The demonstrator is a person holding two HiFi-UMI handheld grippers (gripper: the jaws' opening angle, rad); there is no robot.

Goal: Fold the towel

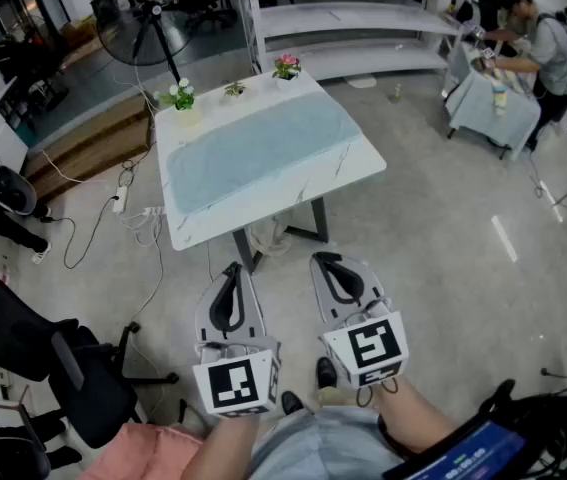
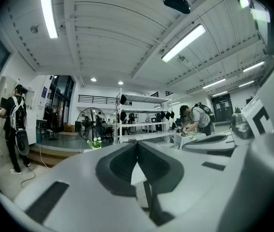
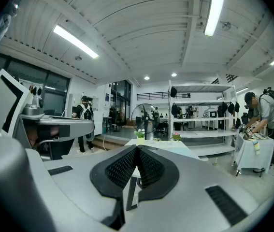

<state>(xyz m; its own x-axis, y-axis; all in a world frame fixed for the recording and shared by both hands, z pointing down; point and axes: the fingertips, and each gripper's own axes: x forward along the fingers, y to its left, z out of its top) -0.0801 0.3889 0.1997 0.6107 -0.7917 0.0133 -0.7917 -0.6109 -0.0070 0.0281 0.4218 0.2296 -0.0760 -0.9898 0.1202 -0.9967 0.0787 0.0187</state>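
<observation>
Desk [image 1: 195, 230] standing well ahead; towel [image 1: 258, 148] lying flat, long axis crosswise; left claw [image 1: 232, 268], right claw [image 1: 326, 260] hovering shut, empty.

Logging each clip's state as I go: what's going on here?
A person holds the left gripper and the right gripper out in front, both shut and empty, well short of the white table. A light blue towel lies spread flat on the table, not yet folded, with three small potted plants along its far edge. Neither gripper touches the towel.
</observation>
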